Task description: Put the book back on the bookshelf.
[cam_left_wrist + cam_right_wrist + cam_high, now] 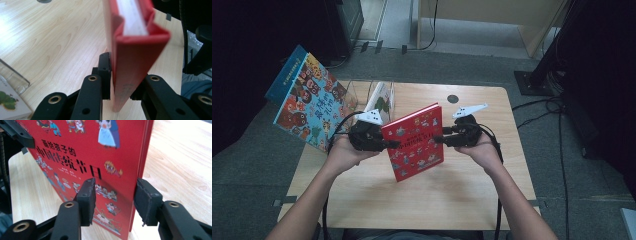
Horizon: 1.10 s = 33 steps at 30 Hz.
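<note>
Red and hard-covered, a picture book (416, 141) with cartoon figures and dark lettering is held upright above the pale wooden worktop (452, 190), roughly at its middle. The book's spine edge is clamped between the fingers (104, 75) of the left gripper (388, 144) — both pads are pressed against the covers, as seen in the left gripper view. The right gripper (438, 139) is set at the opposite edge of the book; its fingers (86, 200) stand on either side of the cover, apart from it, with a visible gap on each side — no pressure on the book is seen. Behind the left gripper, a clear plastic stand (357, 92) with a white book (381, 102) in it is found near the worktop's far left corner, and a large colourful blue-edged book (309, 97) is leaned beside it.
</note>
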Available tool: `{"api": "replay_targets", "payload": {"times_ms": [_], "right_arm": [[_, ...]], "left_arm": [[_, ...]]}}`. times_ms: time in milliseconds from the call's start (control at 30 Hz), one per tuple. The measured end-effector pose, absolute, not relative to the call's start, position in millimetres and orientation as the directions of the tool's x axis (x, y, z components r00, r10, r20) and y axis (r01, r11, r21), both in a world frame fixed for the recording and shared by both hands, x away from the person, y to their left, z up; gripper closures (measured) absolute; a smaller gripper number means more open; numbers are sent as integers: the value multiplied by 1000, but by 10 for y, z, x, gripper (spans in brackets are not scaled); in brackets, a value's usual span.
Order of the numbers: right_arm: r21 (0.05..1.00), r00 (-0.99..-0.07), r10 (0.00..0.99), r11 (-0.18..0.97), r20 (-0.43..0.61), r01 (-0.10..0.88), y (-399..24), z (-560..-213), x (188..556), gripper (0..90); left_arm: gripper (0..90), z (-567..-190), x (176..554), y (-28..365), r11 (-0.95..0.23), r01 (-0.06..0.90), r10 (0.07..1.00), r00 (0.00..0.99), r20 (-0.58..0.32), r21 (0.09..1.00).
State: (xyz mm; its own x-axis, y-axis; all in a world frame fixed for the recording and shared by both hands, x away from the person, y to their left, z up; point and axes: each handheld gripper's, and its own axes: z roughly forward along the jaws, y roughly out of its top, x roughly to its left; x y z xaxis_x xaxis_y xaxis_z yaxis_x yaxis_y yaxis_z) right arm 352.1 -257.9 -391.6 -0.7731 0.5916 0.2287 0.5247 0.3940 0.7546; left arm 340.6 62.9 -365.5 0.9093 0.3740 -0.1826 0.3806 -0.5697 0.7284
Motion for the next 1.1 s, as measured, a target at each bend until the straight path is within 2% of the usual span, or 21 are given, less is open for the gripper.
{"api": "replay_targets", "payload": {"times_ms": [467, 667, 933, 1100], "right_arm": [[776, -771, 596, 368, 226, 512, -2518, -4007, 3617, 489], [784, -786, 590, 393, 186, 481, -2475, -4003, 3603, 493], [784, -801, 569, 404, 187, 471, -2437, -3996, 3573, 492], [782, -788, 586, 397, 187, 481, -2510, -4014, 3565, 492]], "left_arm": [[769, -3611, 3421, 622, -579, 397, 382, 904, -193, 712], [750, -3419, 3440, 605, -572, 395, 388, 902, -188, 718], [772, -3342, 3607, 437, -631, 473, 404, 877, -259, 615], [800, -3335, 3644, 438, -613, 508, 419, 859, -296, 605]]}}
